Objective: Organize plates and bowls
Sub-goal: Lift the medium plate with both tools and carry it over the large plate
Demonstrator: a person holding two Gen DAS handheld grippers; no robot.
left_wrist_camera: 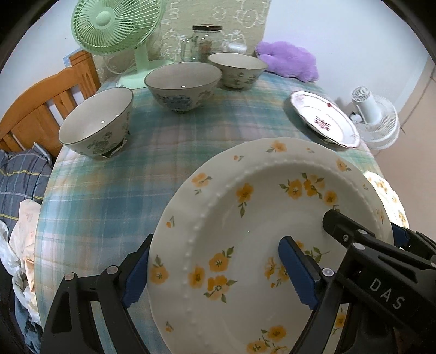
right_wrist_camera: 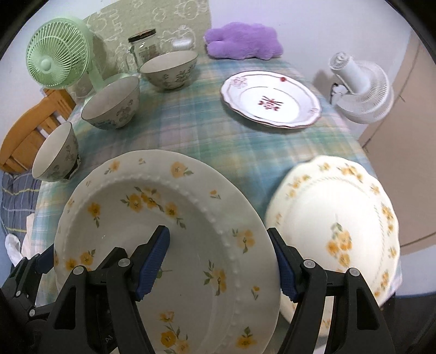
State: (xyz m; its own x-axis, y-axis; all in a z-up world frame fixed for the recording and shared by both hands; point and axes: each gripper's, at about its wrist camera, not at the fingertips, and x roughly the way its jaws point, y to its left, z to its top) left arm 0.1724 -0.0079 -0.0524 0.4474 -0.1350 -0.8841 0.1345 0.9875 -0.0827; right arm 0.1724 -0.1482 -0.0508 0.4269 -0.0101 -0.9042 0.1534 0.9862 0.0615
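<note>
A white plate with yellow flowers and a beaded rim (left_wrist_camera: 272,204) (right_wrist_camera: 169,196) hangs tilted above the plaid tablecloth (left_wrist_camera: 122,190). My left gripper (left_wrist_camera: 216,239) is shut on its left rim, with one pad under the edge and one in the well. My right gripper (right_wrist_camera: 218,231) is shut on its right rim in the same way, and its black finger (left_wrist_camera: 335,220) shows in the left wrist view. Three flowered bowls (left_wrist_camera: 95,128) (left_wrist_camera: 182,81) (left_wrist_camera: 237,68) stand at the far left. A pink-flowered plate (right_wrist_camera: 272,98) and a scalloped yellow-flowered plate (right_wrist_camera: 332,226) lie on the right.
A green fan (left_wrist_camera: 114,24), a glass jar (left_wrist_camera: 204,40) and a purple plush (left_wrist_camera: 288,60) line the table's far edge. A white fan (right_wrist_camera: 362,87) stands off the right side. A wooden chair (left_wrist_camera: 41,109) and bedding (left_wrist_camera: 19,177) are on the left.
</note>
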